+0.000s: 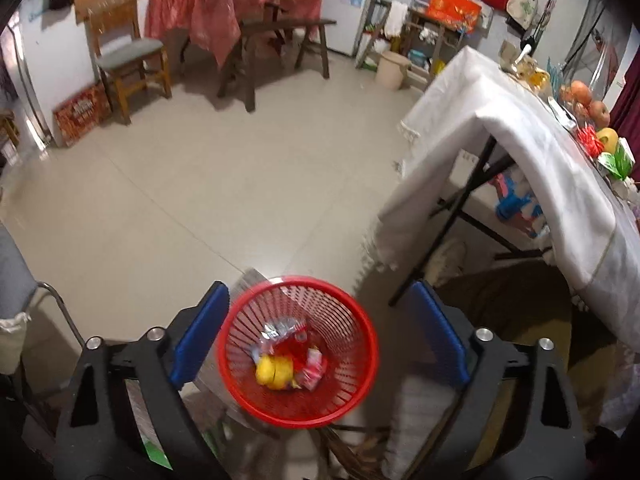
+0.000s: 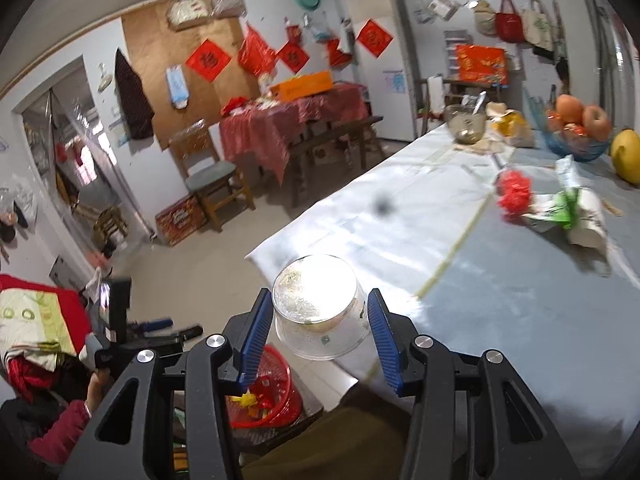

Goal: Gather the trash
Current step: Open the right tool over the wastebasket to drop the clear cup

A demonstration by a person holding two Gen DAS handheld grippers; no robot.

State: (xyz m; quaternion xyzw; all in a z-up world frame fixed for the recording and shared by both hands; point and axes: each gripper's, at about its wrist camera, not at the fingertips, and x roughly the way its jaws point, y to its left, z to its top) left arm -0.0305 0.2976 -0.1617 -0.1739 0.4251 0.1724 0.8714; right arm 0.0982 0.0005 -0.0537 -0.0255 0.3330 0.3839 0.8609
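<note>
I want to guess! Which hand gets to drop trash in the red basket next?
Probably the right: its gripper holds the clear cup near the red basket. The left gripper hangs above it, jaws open, empty.

We can read almost nothing here. The red diamond papers (image 2: 208, 59) on the far wall, at eleven o'clock in the right wrist view, each carry one dark character, too blurred for us to name; another such diamond (image 2: 374, 38) hangs on the white cabinet at twelve o'clock. The orange box (image 2: 302, 85) on the red-clothed table shows a line of lettering we cannot make out. The red carton (image 1: 82, 114) on the floor, at ten o'clock in the left wrist view, bears pale print, also illegible. The red panel (image 2: 482, 65) at one o'clock shows gold markings only.
</note>
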